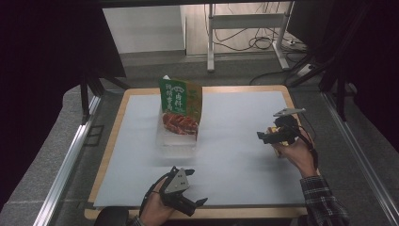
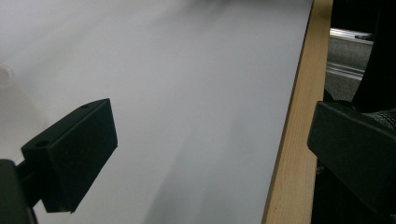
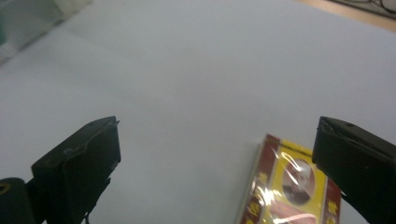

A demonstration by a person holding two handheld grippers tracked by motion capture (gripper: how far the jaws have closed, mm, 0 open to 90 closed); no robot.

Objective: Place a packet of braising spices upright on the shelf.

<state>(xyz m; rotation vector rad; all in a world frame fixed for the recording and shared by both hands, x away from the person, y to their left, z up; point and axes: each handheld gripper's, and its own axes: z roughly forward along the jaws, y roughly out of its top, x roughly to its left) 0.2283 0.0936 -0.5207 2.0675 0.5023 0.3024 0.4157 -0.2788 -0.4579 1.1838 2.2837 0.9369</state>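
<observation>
A green and red snack bag (image 1: 181,106) stands upright in a clear plastic box (image 1: 176,142) at the middle of the white sheet (image 1: 235,155). My right gripper (image 1: 270,129) is held above the sheet's right side, open (image 3: 215,140). A yellow and dark red wrapped packet (image 3: 287,189) lies flat on the sheet just below it, close to the right jaw. My left gripper (image 1: 195,187) hovers at the sheet's front edge, also open (image 2: 210,126), with nothing between its jaws.
The wooden table edge (image 2: 292,154) runs beside the left gripper. Metal rails (image 1: 70,160) flank the table. A stand's legs and cables (image 1: 254,42) sit on the floor behind. Bare sheet lies between the box and both grippers.
</observation>
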